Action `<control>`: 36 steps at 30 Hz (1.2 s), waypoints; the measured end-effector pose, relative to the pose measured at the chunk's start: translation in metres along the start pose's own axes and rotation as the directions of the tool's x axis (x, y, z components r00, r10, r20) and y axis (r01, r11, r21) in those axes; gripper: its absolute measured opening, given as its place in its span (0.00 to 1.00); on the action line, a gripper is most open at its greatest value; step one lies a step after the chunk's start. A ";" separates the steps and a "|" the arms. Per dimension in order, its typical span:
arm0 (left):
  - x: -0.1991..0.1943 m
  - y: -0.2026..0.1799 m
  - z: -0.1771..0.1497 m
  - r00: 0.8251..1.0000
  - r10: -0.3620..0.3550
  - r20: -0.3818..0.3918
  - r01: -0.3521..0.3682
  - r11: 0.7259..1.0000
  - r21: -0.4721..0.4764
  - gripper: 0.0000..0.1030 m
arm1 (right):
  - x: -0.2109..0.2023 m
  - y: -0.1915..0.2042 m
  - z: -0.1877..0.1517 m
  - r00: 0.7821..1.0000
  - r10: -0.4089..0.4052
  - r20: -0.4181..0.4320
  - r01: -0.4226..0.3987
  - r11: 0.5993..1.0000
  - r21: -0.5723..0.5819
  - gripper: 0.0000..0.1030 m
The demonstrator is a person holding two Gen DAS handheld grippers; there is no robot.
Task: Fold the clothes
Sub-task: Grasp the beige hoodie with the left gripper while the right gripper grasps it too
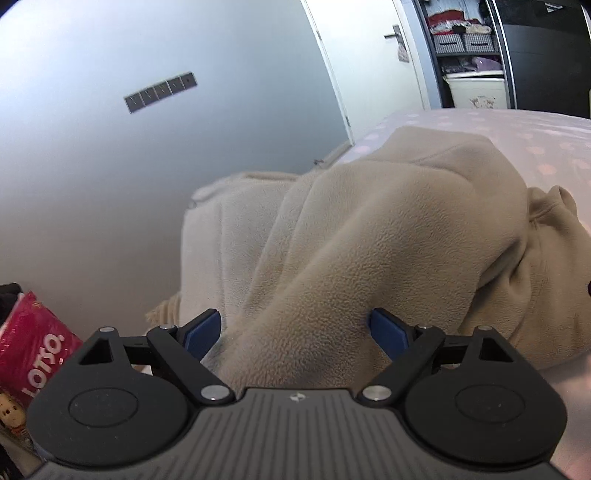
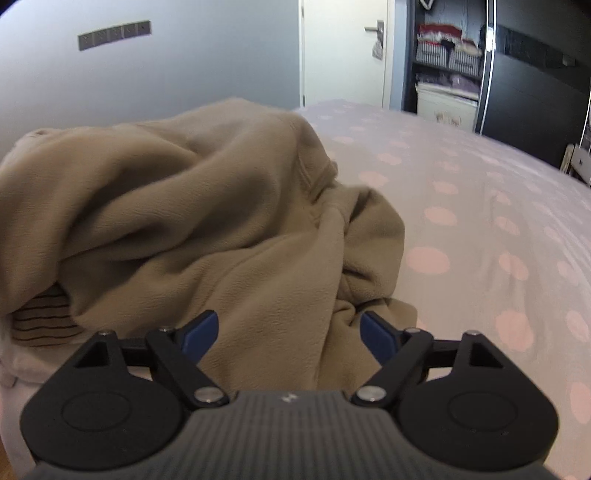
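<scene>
Far off on the right, past the bed point(image 2: 480, 206), we see an open wardrobe point(image 1: 469, 55) with shelves. Its upper shelf holds a stack of red and white folded laundry point(image 1: 454, 22); below that sit two striped fabric storage boxes point(image 1: 463, 42), side by side, whose contents we cannot make out. Under them lies some folded purple cloth point(image 1: 469, 64), and at the bottom stands a cream lidded bin point(image 1: 474, 90), closed. At the near left edge of the left wrist view a red packet point(image 1: 33, 343) with white lettering leans beside the bed.

The beige fleece garment point(image 1: 388, 229) lies in a rumpled heap on the left part of the bed's dotted cover, draped over a paler cream cloth point(image 1: 218, 236); in the right wrist view a striped fabric point(image 2: 44, 317) peeks from under its near left edge.

Our left gripper point(image 1: 295, 330) stands spread wide, with a thick ridge of the fleece running between its blue pads point(image 1: 201, 332). The cloth seems to brush the right pad, while a gap shows at the left one, so we read no clamp here.

Our right gripper point(image 2: 288, 332) is likewise spread apart at the garment's near right edge. A fold of fleece lies between its fingers point(image 2: 376, 334), without either pad pressing on it.
</scene>
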State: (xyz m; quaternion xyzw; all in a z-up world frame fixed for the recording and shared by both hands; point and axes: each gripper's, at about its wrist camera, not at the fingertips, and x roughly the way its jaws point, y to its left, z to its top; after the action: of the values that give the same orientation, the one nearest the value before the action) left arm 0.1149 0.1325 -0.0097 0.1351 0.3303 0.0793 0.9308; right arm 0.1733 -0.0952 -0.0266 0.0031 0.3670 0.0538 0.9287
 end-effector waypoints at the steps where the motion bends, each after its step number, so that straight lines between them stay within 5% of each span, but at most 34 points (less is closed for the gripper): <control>1: 0.007 0.001 -0.001 1.000 -0.026 -0.015 0.026 1.000 -0.006 0.86 | 0.010 -0.002 0.001 1.000 0.004 -0.024 -0.004 1.000 0.006 0.82; 7: 0.036 -0.004 -0.015 0.996 -0.073 -0.054 0.072 0.997 -0.010 0.84 | 0.046 -0.004 0.001 0.993 0.057 -0.108 -0.053 0.998 0.042 0.42; 10: 0.039 -0.003 -0.015 0.995 -0.087 -0.053 0.086 0.996 -0.015 0.72 | 0.046 0.000 0.003 0.994 0.061 -0.091 -0.058 0.998 0.038 0.20; 19: 0.025 0.002 -0.005 0.992 -0.121 -0.030 0.120 0.992 -0.033 0.27 | 0.001 -0.004 0.006 0.997 -0.034 0.070 0.034 0.999 0.008 0.12; 26: -0.018 0.001 0.019 0.976 -0.212 0.059 0.212 0.977 0.007 0.17 | -0.075 -0.031 0.023 0.965 -0.124 0.232 0.124 0.992 0.012 0.07; 31: -0.067 -0.024 0.035 0.923 -0.363 0.123 0.362 0.932 0.038 0.16 | -0.148 -0.071 0.033 0.929 -0.192 0.317 0.187 0.981 0.044 0.06; 36: -0.119 -0.072 0.037 0.798 -0.587 0.135 0.582 0.809 0.080 0.15 | -0.228 -0.129 0.014 0.863 -0.357 0.357 0.335 0.934 0.126 0.06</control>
State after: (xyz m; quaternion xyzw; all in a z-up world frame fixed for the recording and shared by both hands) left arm 0.0516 0.0285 0.0666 0.0484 0.2845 -0.2278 0.9300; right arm 0.0299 -0.2464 0.1331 -0.0250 0.1794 -0.1263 0.9753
